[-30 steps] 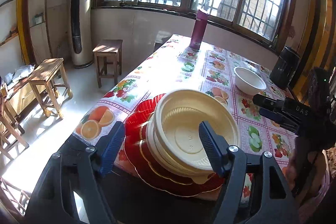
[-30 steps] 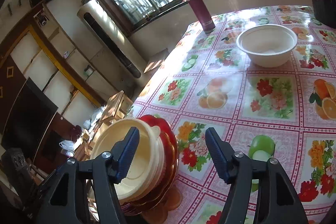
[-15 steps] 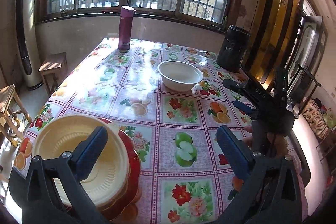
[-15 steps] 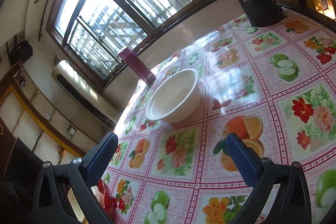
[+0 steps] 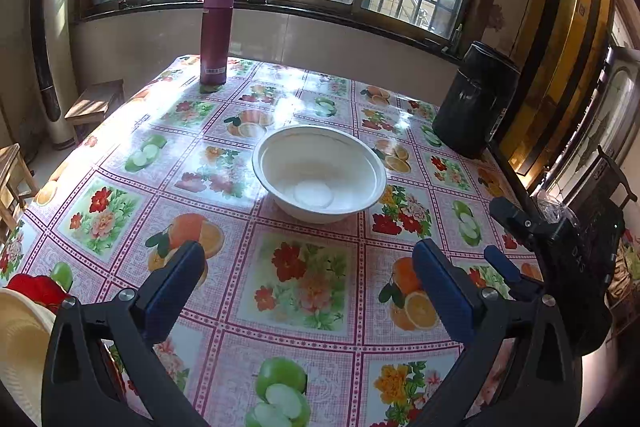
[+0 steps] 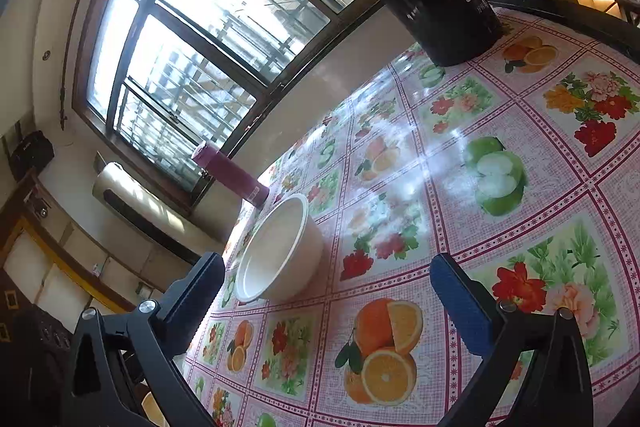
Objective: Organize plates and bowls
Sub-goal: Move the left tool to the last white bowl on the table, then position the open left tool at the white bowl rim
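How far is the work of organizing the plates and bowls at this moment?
Done: cream bowls sit nested on red plates at the table's near left corner. In hand: nothing; the left gripper and right gripper are both open and empty. Left: the white bowl stands alone mid-table, apart from the stack.

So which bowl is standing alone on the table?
The white bowl in the middle of the tablecloth. The cream bowl at the left edge sits on red plates.
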`<action>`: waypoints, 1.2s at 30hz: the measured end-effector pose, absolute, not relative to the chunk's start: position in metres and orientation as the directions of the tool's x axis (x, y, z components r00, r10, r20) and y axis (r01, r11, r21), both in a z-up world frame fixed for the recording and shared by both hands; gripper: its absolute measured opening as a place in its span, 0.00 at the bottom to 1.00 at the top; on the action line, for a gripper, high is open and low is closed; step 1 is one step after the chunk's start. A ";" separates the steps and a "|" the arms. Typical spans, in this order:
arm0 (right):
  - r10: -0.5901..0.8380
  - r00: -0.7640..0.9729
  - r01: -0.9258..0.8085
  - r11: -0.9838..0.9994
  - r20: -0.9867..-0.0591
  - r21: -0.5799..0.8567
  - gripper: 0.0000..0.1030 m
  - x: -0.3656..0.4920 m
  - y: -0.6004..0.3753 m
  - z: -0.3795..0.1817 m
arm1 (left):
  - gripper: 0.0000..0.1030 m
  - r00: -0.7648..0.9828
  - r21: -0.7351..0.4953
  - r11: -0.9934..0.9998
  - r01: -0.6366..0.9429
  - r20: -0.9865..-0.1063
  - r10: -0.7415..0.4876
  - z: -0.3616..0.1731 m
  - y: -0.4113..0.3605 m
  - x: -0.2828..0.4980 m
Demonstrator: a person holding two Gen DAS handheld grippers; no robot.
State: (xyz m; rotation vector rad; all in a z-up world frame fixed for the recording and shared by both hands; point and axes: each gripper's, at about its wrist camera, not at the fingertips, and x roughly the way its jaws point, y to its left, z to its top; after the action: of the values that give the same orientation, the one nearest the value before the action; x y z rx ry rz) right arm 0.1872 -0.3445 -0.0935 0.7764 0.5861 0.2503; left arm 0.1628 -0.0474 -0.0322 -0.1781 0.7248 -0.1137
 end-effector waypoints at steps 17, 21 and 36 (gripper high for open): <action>0.351 0.827 0.030 0.752 -0.438 0.659 1.00 0.218 -0.350 -0.108 | 1.00 0.778 -0.198 0.973 -0.118 -0.627 -0.033 -0.070 -0.043 0.215; 0.344 0.820 0.029 0.773 -0.457 0.634 1.00 0.221 -0.341 -0.108 | 1.00 0.769 -0.223 0.968 -0.118 -0.637 -0.053 -0.076 -0.032 0.216; 0.340 0.802 0.062 0.771 -0.492 0.634 1.00 0.223 -0.339 -0.119 | 1.00 0.748 -0.223 0.965 -0.136 -0.662 -0.048 -0.087 -0.025 0.218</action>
State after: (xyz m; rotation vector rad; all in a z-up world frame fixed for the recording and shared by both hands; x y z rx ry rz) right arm 0.2230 -0.3391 -0.1185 0.6837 0.6334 0.1618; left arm 0.2182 -0.0248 -0.0866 -0.2657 0.7265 0.0488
